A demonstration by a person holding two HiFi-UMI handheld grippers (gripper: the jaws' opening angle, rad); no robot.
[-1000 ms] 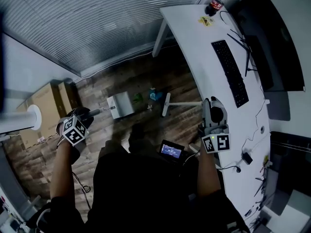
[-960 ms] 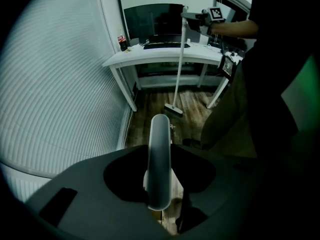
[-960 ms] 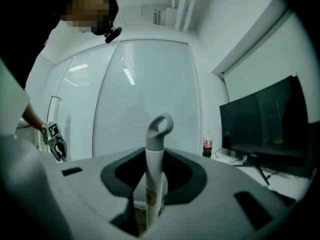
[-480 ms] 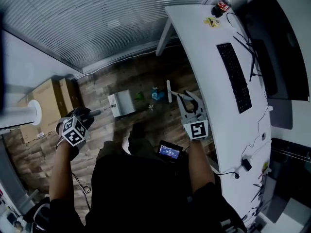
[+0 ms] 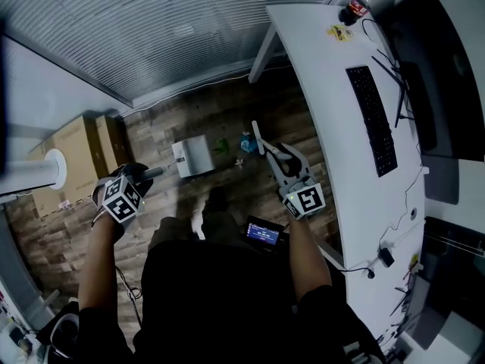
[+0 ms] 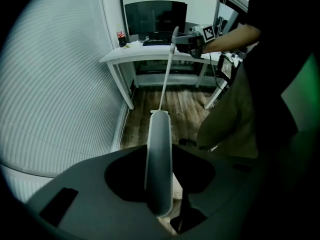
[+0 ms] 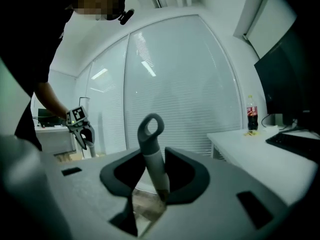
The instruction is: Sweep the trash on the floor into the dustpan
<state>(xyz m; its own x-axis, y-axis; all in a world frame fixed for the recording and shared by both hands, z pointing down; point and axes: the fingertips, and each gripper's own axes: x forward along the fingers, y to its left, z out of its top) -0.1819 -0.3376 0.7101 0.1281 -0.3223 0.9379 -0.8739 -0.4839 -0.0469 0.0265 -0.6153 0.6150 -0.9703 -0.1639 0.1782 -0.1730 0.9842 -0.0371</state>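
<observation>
Left tool [image 5: 142, 177] is pinching the dustpan handle [image 6: 159, 164], a fat, rounded, pale-grey plastic bar. Right tool [image 5: 280, 156] is clamped on the broom handle [image 7: 151, 149]: slim grey grip with a hanging loop on top and a thin white pole [image 5: 258, 135] below. The dustpan [image 5: 193, 158] is a white boxy scoop on the floor [image 5: 174, 127], upper middle of the head view. The trash [image 5: 246, 144], small crumpled green and blue bits, lies just right of it by the pole's lower end, outside the pan. I'd say the sweep isn't started. The floor is dark wood-grain plank, with a smooth white bench [image 5: 333, 112] at right.
</observation>
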